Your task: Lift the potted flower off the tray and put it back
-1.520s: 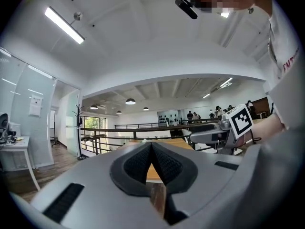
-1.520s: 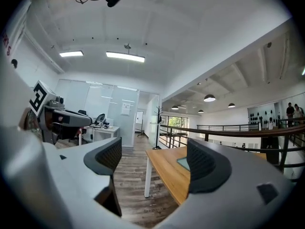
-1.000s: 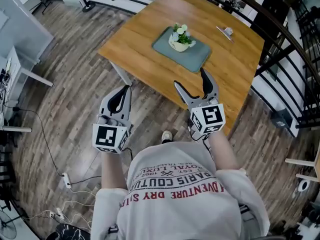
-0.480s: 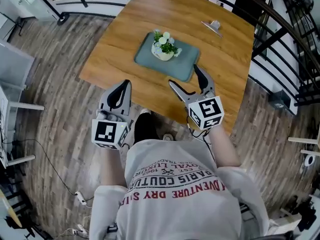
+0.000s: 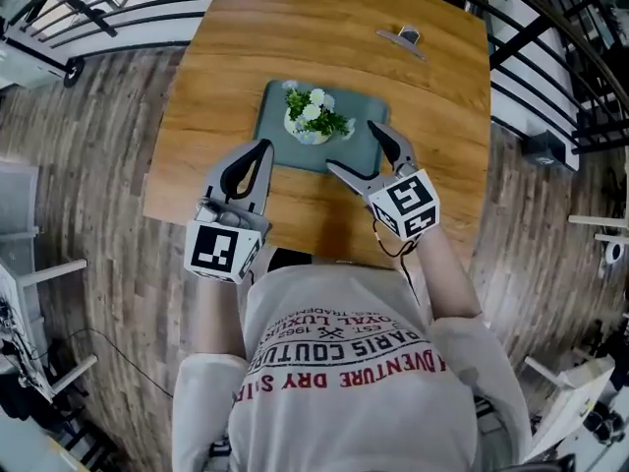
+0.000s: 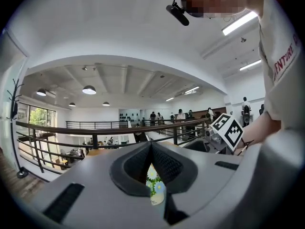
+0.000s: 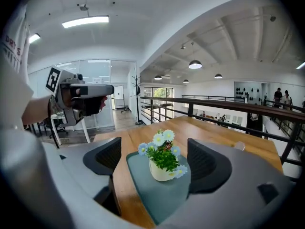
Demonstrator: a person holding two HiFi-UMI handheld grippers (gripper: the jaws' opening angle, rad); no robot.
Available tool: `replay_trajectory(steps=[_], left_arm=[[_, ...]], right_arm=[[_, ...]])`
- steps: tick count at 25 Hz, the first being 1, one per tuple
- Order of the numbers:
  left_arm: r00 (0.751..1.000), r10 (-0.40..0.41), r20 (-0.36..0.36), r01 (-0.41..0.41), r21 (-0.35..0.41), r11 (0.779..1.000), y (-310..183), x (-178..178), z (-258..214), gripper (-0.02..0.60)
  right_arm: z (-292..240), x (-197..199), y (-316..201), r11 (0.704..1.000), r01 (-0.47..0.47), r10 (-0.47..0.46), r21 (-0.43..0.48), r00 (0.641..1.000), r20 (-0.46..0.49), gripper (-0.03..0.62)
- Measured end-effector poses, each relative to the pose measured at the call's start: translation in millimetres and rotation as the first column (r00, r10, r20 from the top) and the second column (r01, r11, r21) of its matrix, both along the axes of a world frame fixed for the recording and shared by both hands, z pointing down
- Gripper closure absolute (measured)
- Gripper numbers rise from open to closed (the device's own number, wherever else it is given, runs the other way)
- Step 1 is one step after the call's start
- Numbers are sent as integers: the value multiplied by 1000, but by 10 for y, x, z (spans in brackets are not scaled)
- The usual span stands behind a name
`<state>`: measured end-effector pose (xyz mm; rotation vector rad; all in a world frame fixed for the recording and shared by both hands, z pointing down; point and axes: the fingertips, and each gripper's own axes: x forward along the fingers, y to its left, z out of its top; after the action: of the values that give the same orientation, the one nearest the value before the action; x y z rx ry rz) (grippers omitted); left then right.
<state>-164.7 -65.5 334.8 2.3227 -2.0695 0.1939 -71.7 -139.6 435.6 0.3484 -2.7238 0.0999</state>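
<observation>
The potted flower is seen in the head view standing upright on the grey tray on the wooden table, with both grippers held near it. The right gripper is shown in its own view with 2 jaws wide apart and empty, the pot framed ahead of them, untouched. Only the left gripper view shows the left gripper with its tips pressed together on nothing.

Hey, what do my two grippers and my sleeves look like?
Both the left gripper and right gripper are grey shells with curved jaws lined in black ribbed pads. Each carries a white cube printed with black square markers. A thin dark cable trails from the right one. You wear a white short-sleeved T-shirt with red and dark lettering.
</observation>
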Motion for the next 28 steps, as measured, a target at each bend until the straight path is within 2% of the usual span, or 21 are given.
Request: replay_trajectory(steps=[6, 11, 21, 28], left_arm=[[995, 44, -87, -50, -58, 997, -354, -277, 390, 569], [989, 54, -134, -70, -112, 991, -486, -392, 722, 569], [989, 57, -135, -74, -131, 989, -786, -524, 978, 569], [986, 39, -163, -69, -183, 981, -789, -591, 1254, 569]], right_arm=[[556, -282, -253, 998, 55, -54, 1, 985, -166, 174], [961, -447, -329, 994, 89, -103, -67, 963, -250, 161], [1487, -741, -398, 981, 134, -170, -142, 942, -289, 125], [1667, -877, -422, 977, 122, -166, -177, 952, -259, 115]])
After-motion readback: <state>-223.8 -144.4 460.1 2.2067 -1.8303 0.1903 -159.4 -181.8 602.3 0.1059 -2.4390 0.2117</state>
